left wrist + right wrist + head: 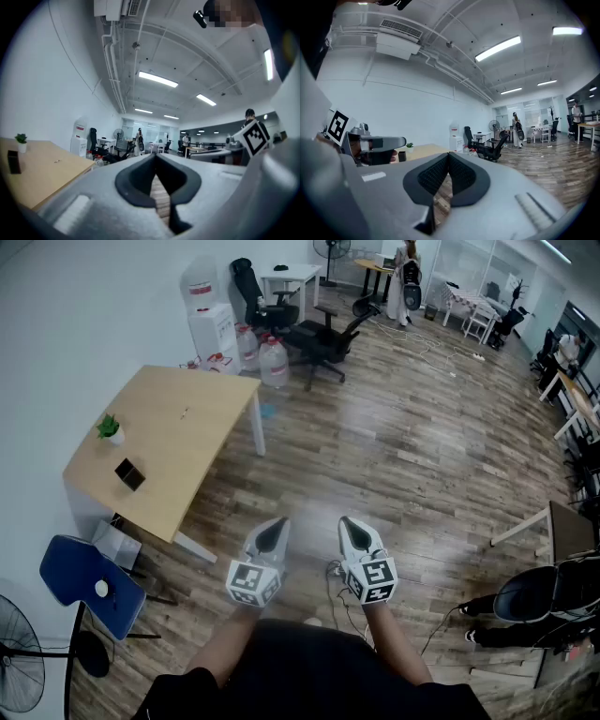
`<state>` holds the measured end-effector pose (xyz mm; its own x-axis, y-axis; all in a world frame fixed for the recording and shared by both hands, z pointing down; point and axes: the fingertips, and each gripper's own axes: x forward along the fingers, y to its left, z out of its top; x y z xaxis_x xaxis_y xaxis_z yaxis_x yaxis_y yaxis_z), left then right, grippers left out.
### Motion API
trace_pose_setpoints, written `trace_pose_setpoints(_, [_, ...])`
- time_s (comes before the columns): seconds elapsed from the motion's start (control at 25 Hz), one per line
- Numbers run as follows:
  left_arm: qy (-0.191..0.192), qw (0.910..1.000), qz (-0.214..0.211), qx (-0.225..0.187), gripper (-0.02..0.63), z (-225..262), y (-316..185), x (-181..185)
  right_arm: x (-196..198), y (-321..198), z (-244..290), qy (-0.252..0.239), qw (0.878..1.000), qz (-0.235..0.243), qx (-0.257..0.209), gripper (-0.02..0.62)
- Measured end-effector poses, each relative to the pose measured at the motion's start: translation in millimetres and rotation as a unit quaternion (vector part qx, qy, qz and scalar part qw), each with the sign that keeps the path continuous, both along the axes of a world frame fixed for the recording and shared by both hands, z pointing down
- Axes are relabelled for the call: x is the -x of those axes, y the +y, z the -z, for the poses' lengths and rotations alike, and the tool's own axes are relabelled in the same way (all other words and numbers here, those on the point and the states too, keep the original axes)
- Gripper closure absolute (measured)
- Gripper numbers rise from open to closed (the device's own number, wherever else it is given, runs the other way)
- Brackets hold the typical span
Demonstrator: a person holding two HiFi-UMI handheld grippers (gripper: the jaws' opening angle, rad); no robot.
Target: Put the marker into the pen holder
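Observation:
A light wooden table (178, 460) stands at the left, well away from both grippers. On it are a black pen holder (129, 473), a small potted plant (110, 427) and a tiny thin object (184, 413) that may be the marker. The left gripper view shows the same pen holder (13, 162) and thin object (56, 161). My left gripper (278, 524) and right gripper (348, 523) are held side by side over the wood floor. Both are shut with nothing between the jaws, as their own views show for the left gripper (155, 157) and the right gripper (449, 155).
A blue chair (89, 582) and a fan (19, 671) stand near the table's front corner. A water dispenser (211, 320), water bottles (272, 362) and office chairs (323, 338) lie beyond. At the right are another table (562, 526) and a black chair (548, 592). Cables (336, 570) lie underfoot.

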<state>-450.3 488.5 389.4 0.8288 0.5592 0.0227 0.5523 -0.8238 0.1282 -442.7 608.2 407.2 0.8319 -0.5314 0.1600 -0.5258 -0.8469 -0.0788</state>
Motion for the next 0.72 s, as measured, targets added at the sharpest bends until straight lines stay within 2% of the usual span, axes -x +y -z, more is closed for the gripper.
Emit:
trace_pose_setpoints(0.2, [0.006,1.0,0.002,-0.006,0.604,-1,6,-7,-12,7,-7,-0.003,1.0,-0.014,-0.021,0.597])
trace_pose_setpoints(0.52, [-0.014,0.9997,0.014,-0.017,0.604,-17,-6,-34,-40,-14,-20,-0.012,0.998,0.023,-0.063,0.594])
trace_pose_setpoints(0.72, [-0.019,0.9997,0.012,-0.01,0.604,-26,-14,-73,-75,-26,-33,-0.016,0.998,0.025,-0.049,0.594])
